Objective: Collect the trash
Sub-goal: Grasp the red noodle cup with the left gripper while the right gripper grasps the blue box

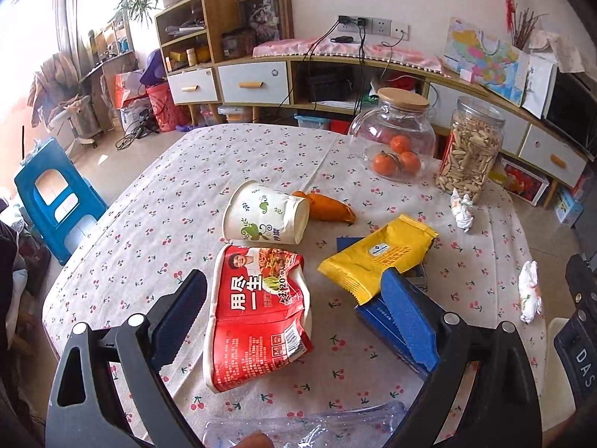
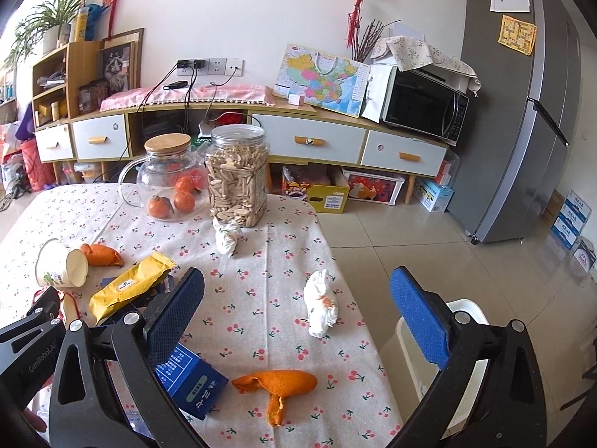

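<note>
Pick-up stage: left gripper [image 1: 294,308] held open over red noodle wrapper [image 1: 257,317], lower centre; closure needed next. Right gripper [image 2: 296,313] open, empty.

Left gripper [image 1: 294,310] and right gripper [image 2: 298,310]: black angular frames with triangular cut-outs and round silver screws at the pivots. Fingers [image 2: 419,317] carry blue pads with a fine dotted texture (one body bears white lettering, "GenRobot.AI").

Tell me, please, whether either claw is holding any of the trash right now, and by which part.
Nothing is held. The left claw is open above the red noodle cup, and the right claw is open above the crumpled tissue.
</note>
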Available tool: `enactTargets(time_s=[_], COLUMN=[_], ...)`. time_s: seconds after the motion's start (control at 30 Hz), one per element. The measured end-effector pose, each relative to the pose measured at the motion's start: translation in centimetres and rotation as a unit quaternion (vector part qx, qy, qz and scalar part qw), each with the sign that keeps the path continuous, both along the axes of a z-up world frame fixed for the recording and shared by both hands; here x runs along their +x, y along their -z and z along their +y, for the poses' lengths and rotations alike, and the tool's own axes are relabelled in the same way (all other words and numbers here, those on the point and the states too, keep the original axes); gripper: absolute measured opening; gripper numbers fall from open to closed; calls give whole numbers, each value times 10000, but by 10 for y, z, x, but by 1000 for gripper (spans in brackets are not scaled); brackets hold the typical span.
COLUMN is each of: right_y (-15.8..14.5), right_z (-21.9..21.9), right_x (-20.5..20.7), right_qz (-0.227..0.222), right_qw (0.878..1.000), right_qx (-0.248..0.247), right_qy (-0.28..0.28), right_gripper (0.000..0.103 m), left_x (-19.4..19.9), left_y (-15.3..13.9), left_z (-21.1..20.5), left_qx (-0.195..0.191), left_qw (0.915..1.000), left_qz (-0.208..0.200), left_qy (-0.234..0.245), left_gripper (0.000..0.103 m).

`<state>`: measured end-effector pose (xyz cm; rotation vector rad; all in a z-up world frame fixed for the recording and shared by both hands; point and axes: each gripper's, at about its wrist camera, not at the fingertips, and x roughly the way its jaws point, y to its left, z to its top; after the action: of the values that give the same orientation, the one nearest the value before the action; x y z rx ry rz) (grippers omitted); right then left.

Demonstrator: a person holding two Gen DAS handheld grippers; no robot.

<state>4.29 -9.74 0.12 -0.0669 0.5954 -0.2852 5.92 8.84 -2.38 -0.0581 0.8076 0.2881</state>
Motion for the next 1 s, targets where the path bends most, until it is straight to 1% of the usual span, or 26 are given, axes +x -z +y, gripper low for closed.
enactTargets(time_s=[0.13, 0.2, 0.33, 0.4, 0.43, 0.5, 0.57, 0.67, 0.7, 0.83, 0.87, 0.97, 1.0], right_y=[5, 7, 10, 11, 11, 13, 15, 19, 20, 24, 26, 29, 29], right_z=[15, 21, 31, 35, 37, 41, 45, 47, 46, 43, 42, 39, 37], right_x=[5, 8, 14, 16, 17, 20, 23, 28, 29, 35, 36, 40, 41], right_qz=[67, 98, 162, 182, 195, 244, 319, 431, 459, 618, 648, 723, 743], right_qw=[9999, 9997, 9994, 9992, 9991, 9987, 9982, 9975, 9973, 9960, 9958, 9953, 9951], right_qx=[14, 22, 78, 126, 150, 186, 193, 207, 234, 352, 367, 401, 427], right_qy=[-147, -210, -307, -340, -360, -413, -472, -515, -515, -536, -538, -506, -491], right_gripper=[96, 96, 96, 96, 96, 96, 96, 96, 96, 96, 96, 96, 96], left_x=[9, 13, 17, 20, 22, 26, 32, 36, 39, 45, 46, 48, 48], left_y=[9, 15, 22, 25, 28, 37, 48, 58, 60, 68, 70, 81, 82], left_z=[27, 39, 60, 69, 75, 85, 93, 99, 98, 93, 91, 85, 82], left_qx=[-269, -334, -378, -481, -594, -975, -1348, -1850, -1918, -2034, -2137, -2509, -2548], left_qw=[9989, 9976, 9959, 9944, 9931, 9879, 9804, 9705, 9684, 9631, 9598, 9449, 9427], left_qz=[353, 565, 730, 830, 914, 1145, 1389, 1506, 1568, 1752, 1815, 2103, 2149], left_qy=[-162, -214, -388, -433, -434, -387, -360, -341, -299, -218, -152, 81, 146], left_gripper=[92, 92, 92, 92, 92, 93, 93, 94, 96, 96, 96, 96, 96])
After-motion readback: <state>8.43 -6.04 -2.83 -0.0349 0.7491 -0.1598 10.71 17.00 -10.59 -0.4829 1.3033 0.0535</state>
